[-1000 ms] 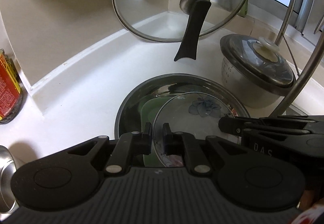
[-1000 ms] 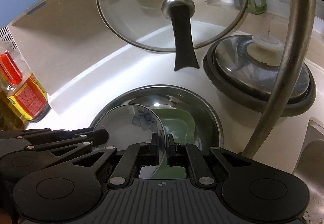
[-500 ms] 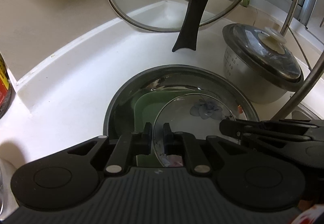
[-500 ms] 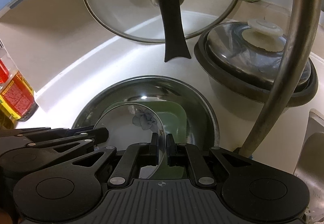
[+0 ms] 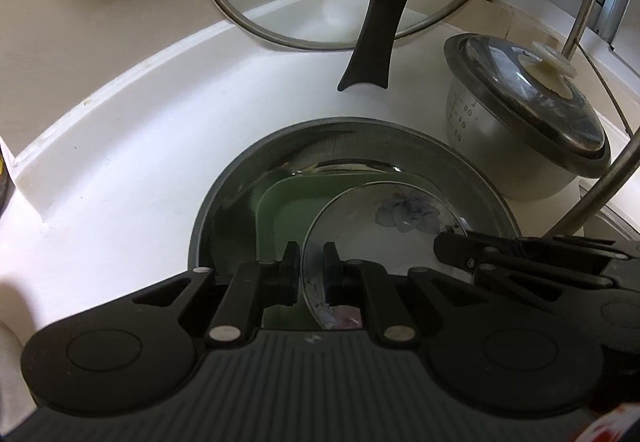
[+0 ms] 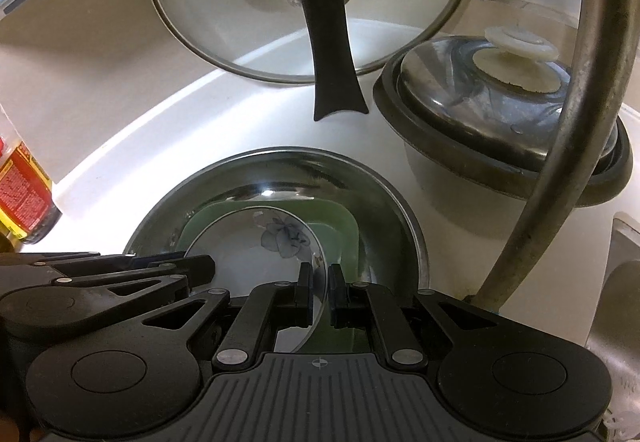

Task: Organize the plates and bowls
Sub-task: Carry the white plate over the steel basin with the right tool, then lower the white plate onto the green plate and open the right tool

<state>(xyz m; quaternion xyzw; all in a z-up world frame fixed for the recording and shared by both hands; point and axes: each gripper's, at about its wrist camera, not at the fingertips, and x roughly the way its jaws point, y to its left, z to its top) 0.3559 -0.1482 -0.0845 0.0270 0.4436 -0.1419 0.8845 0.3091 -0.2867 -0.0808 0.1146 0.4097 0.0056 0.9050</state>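
So both hand-held grippers are pinched nearly closed on the rim of the floral plate: left hand-held gripper [image 5: 311, 266] and right hand-held gripper [image 6: 319, 284] on opposite edges. Plate [image 5: 384, 226] sits just ahead, over the green square plate [image 5: 288, 210] inside the steel basin [image 5: 400, 130]. Looks like the placing step; next, probably ease it down level and let go.

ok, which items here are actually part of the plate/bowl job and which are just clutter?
In the job:
- floral plate, gripped on its rim by the left gripper and right gripper
- green square plate under it
- steel basin holding both

Clutter:
- glass lid
- lidded pot
- faucet pipe
- sauce bottle
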